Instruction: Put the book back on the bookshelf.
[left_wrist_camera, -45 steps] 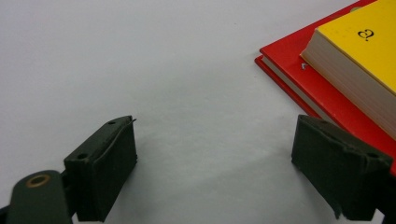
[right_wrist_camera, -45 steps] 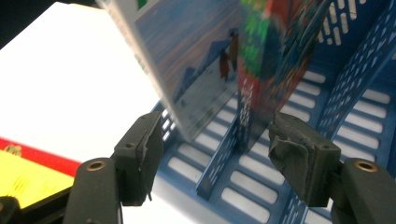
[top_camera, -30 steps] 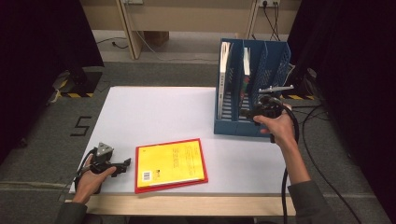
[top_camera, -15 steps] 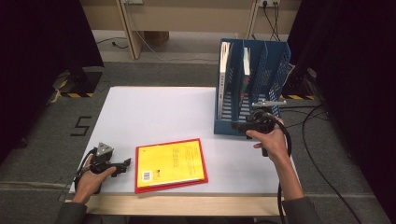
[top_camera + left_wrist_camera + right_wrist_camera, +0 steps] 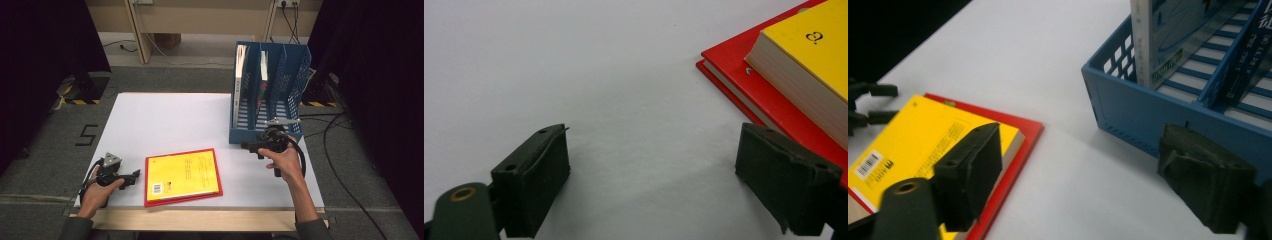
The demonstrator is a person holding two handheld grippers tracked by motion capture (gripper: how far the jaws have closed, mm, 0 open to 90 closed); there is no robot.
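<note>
Books: glossy yellow paperback point(image 5: 184, 173) stacked on flat red one point(image 5: 150, 192), near edge.
Rack point(image 5: 267, 132): blue perforated plastic, far right.
Left gripper point(image 5: 134, 176): jaws spread, empty.
Right gripper point(image 5: 246, 145): jaws just opening, empty.

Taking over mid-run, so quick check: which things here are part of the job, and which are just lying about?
Part of the job:
yellow book
red book under it
blue file rack, two books already standing in it
right gripper, open, empty
left gripper, open, beside the books

Lying about:
cables on the floor
floor marking
</note>
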